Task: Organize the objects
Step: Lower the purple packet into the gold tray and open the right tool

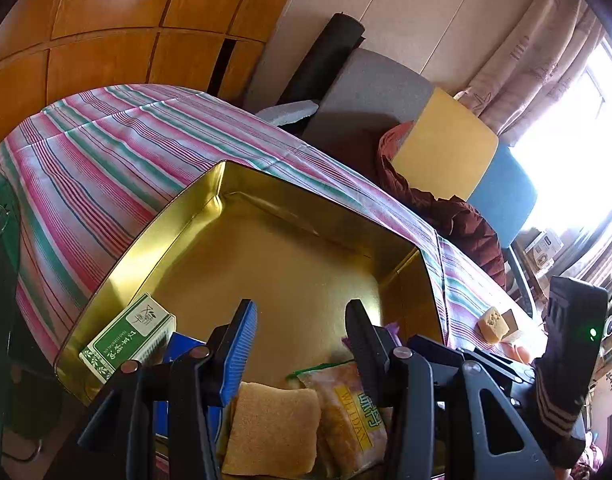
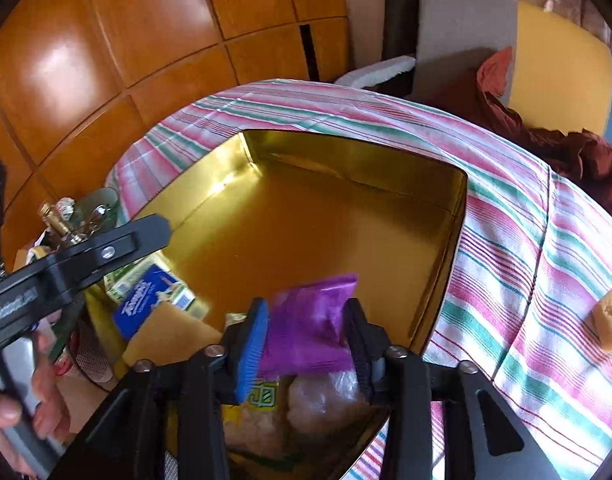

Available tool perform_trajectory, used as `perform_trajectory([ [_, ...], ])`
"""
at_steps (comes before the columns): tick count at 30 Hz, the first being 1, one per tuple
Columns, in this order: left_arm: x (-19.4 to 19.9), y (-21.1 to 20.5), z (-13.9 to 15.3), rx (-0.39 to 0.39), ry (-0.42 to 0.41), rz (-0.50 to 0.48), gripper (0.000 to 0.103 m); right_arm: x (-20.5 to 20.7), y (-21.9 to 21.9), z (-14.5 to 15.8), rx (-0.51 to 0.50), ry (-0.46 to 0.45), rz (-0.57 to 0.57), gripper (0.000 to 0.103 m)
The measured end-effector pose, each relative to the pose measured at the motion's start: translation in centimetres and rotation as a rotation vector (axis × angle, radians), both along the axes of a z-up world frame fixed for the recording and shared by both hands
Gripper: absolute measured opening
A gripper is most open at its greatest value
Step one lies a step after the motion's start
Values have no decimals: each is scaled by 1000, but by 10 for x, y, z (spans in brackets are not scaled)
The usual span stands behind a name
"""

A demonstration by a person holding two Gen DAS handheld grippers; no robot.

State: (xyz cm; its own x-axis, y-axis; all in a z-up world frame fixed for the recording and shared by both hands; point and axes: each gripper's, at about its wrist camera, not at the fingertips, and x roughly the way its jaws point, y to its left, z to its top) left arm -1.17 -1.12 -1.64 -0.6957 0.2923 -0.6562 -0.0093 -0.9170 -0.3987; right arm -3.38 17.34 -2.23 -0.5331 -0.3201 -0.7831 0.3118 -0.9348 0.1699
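Nearest my right tongs [image 2: 306,332], between the ribbed blue pad and the black one, sits a glossy purple foil snack packet [image 2: 313,320], crinkled and blurred; the jaws stand a little apart around it, and I cannot tell whether the pads still press on it. It hangs over the near end of the gold tin [image 2: 437,264], above a clear bag with yellow print [image 2: 262,396]. My left tongs [image 1: 302,332] are released, nothing between their fingers, poised over the same near end. Below them lie a flat, grainy tan cake [image 1: 272,428] and a clear snack bag printed WEIDAN [image 1: 351,408], side by side and touching. At the tin's left wall leans a green-and-white carton [image 1: 126,336], with a blue tissue pack [image 2: 146,300] just beside it. The tin is a shallow square box of shiny yellow metal with mirror-like walls, and its far half is bare floor. It rests on a cloth of pink, green and white stripes [image 1: 106,160], softly creased. Out on the cloth to the right, well apart from the tin, lies a pale embossed pastry block [image 2: 609,316]. Beyond are a dark red quilted jacket [image 1: 457,208], grey, yellow and blue cushions, and polished orange wood panels [image 2: 146,32].
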Motion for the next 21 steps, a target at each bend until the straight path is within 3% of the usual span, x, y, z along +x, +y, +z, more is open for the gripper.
perform_trajectory([
  [12, 4, 19, -5, -24, -18, -60, 47, 27, 44, 32, -76, 135, -143, 65],
  [21, 15, 46, -5, -8, 7, -200, 47, 51, 72, 30, -19, 139, -222, 70],
])
